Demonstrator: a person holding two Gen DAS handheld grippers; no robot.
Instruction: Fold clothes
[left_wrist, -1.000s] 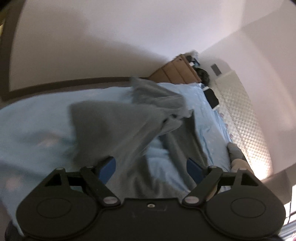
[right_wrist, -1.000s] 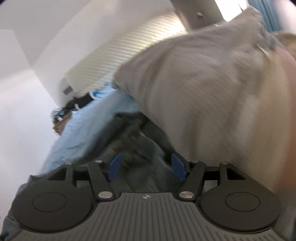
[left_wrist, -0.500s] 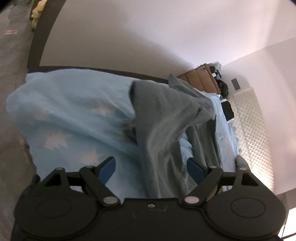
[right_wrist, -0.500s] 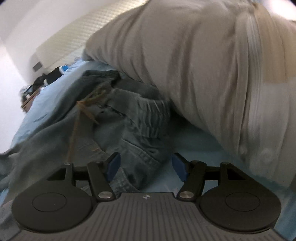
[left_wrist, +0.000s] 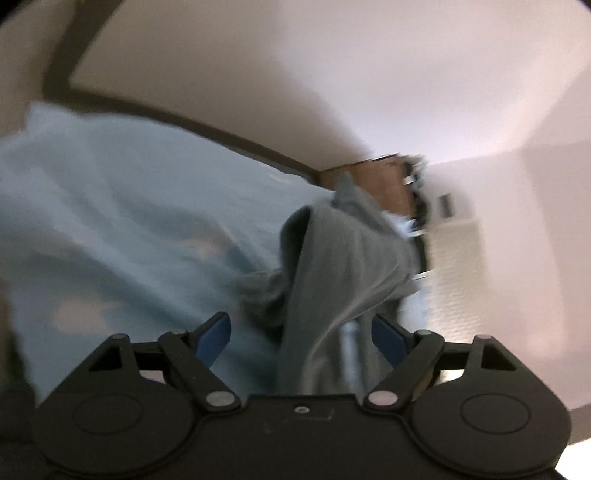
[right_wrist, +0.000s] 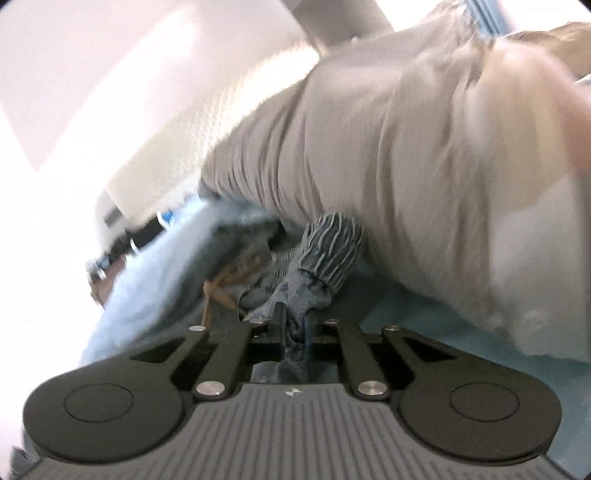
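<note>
One gripper, the right gripper (right_wrist: 293, 325), has just clamped the grey trousers (right_wrist: 325, 247) at lower centre of its frame; their length runs up-frame between the spread fingers of the left gripper (left_wrist: 301, 341).

Grey garment (left_wrist: 343, 266) between open claw (left_wrist: 301, 334)

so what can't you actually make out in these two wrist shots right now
- Left wrist view: motion blur smears the grey-green garment and the clutter beyond it on the light blue bedsheet.
- Right wrist view: the large beige pillow covers the garment's far side.
- Right gripper: its shut fingers hide the pinched fabric.
</note>
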